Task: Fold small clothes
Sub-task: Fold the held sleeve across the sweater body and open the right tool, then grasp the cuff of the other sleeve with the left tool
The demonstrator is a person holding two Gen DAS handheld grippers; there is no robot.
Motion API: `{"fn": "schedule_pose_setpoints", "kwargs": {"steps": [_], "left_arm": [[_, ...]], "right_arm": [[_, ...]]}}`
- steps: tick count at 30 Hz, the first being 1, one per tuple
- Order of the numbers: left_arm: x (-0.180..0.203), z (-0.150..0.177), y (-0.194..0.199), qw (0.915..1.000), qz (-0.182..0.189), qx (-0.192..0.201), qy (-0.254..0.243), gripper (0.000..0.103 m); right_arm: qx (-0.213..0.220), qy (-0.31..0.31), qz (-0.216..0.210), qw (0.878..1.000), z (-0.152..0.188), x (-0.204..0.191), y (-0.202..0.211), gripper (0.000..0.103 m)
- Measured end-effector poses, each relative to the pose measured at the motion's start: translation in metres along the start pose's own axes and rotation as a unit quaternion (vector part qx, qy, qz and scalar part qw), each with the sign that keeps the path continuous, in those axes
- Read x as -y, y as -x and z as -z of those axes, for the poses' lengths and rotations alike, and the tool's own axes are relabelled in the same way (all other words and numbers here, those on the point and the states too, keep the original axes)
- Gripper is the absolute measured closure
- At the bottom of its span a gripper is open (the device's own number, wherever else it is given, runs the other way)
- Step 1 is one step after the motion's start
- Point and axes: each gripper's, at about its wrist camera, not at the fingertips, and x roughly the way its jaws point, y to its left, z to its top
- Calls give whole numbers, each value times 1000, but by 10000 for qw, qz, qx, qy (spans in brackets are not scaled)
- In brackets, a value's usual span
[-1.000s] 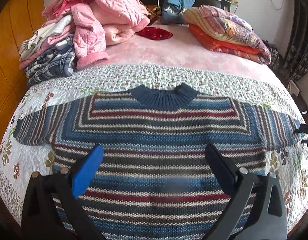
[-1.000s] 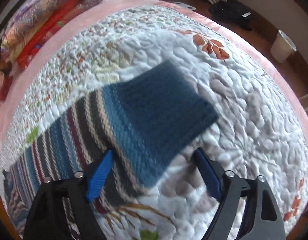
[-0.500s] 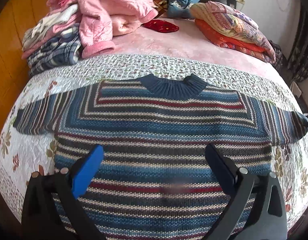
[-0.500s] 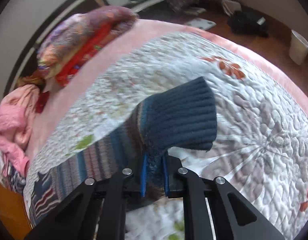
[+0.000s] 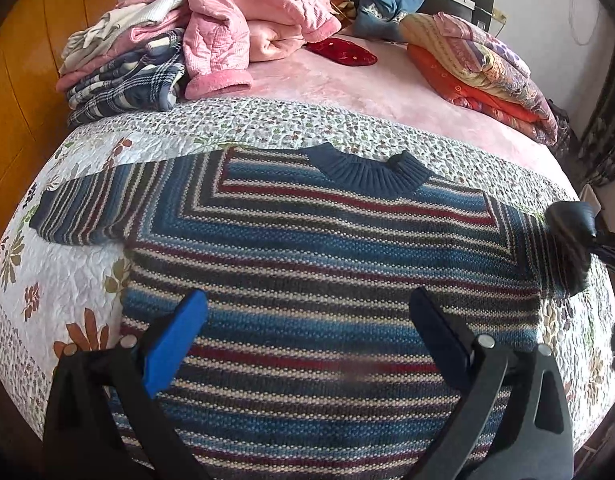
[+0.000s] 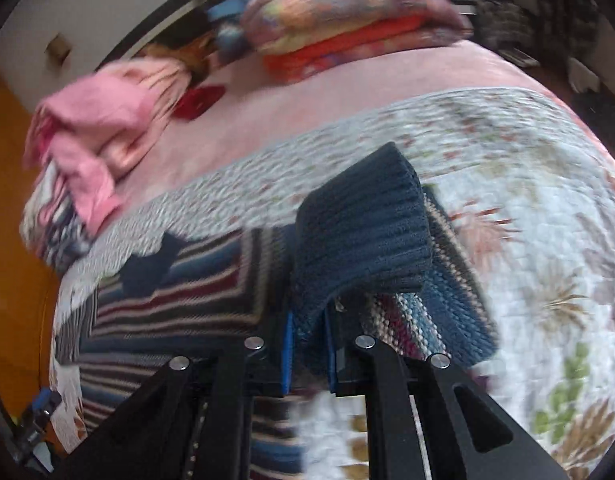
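A striped knit sweater [image 5: 327, 248] in blue, red, grey and cream lies spread flat on the quilted bed, its dark blue collar [image 5: 367, 168] pointing away from me. My left gripper [image 5: 307, 320] hovers open over the sweater's lower body, with nothing between its fingers. My right gripper [image 6: 309, 344] is shut on the sweater's right sleeve, and the dark blue ribbed cuff [image 6: 363, 240] is lifted and curls over above the jaws. In the left wrist view that raised cuff [image 5: 569, 220] shows at the far right edge. The left sleeve [image 5: 79, 216] lies flat.
A heap of pink jackets and plaid clothes [image 5: 187, 40] sits at the back left of the bed. Folded colourful quilts [image 5: 479, 64] lie at the back right, with a red item [image 5: 343, 52] and a blue cushion [image 5: 383, 12] between. A wooden wall [image 5: 23, 80] borders the left.
My right gripper closed on the sleeve cuff, lifted it off the quilt and swung it left toward the sweater's body. My left gripper stayed open, its view drifting slightly.
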Motion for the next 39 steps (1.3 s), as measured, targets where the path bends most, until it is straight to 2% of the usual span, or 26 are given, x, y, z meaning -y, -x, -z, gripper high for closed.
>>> {"fn": "schedule_pose_setpoints", "kwargs": {"steps": [5,10,13,15,20,25,27,30,33,35,36,37,39], "left_arm": [[-2,-2,-2,10000,22,-39,-88,3],[2,-4,-4,9998,113,-61,-183,3],[11,-7,-7,9994,206,-73,-258,3],[18,-9,-9,9991,268,-88,-331,3],[37,-10,-23,9975,505,-276,-419,3],[59,-12,-46,9927,935,-655,-389,4],[72,-14,-58,9884,1206,-854,-360,5],[97,-20,-81,9776,1695,-1208,-323,7],[120,-24,-122,9576,2237,-1813,27,8],[131,-23,-149,9459,2419,-2142,280,17],[133,-22,-156,9415,2492,-2243,356,29],[139,-20,-168,9334,2615,-2409,478,35],[148,-19,-181,9269,2714,-2518,609,36]], "right_arm": [[-240,504,24,9984,22,-57,-34,90],[-517,749,122,9958,43,-76,-62,89],[-717,881,3,9935,56,-81,-72,77],[-805,968,-189,9919,64,-83,-72,67],[-890,1134,-660,9874,80,-83,-57,67],[-715,924,-784,9901,90,-64,-25,67],[-598,829,-735,9920,92,-58,-14,67],[-426,671,-659,9947,98,-43,6,67],[-316,408,-690,9963,104,-28,20,66],[-256,288,-696,9968,109,-21,27,66],[-233,252,-680,9971,112,-17,29,66],[-212,220,-650,9974,114,-13,32,66],[-173,170,-567,9981,118,-5,37,66]]}}
